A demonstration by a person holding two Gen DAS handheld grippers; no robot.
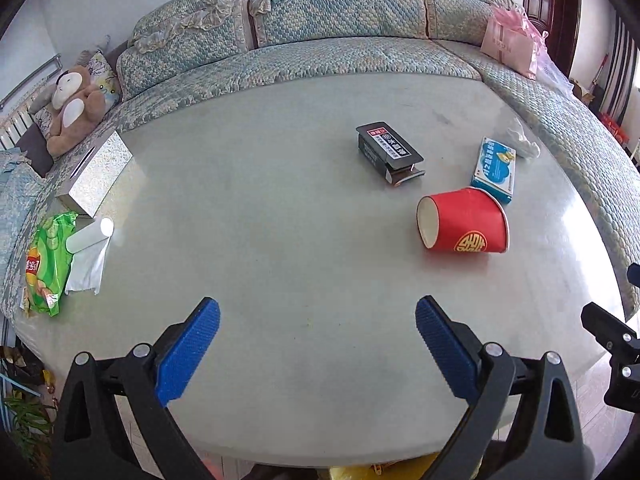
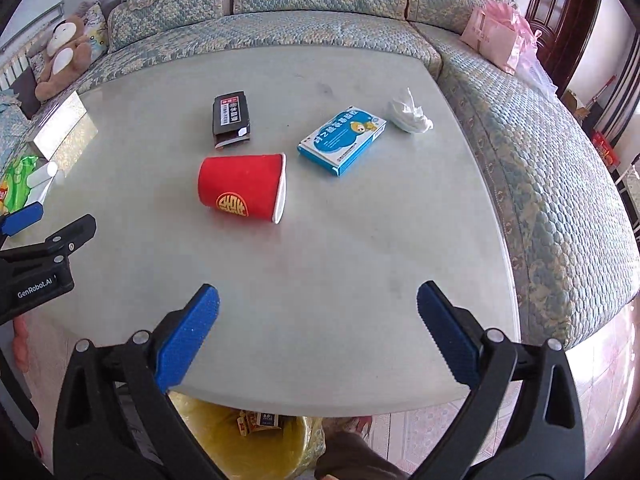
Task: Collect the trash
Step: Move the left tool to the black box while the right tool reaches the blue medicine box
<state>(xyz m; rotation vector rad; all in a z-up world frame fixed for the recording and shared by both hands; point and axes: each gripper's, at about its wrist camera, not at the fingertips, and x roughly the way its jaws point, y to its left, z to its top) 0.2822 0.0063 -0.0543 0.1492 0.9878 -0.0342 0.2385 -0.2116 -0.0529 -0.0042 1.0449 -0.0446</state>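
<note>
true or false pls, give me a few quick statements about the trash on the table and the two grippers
1. The red paper cup lies on its side. True.
2. The left gripper is clamped on the cup. False: it is open and holds nothing.
3. The blue box lies between the cup and the crumpled tissue. True.
4. The black box is stacked on the blue box. False: they lie apart on the table.
5. The right gripper is open. True.
</note>
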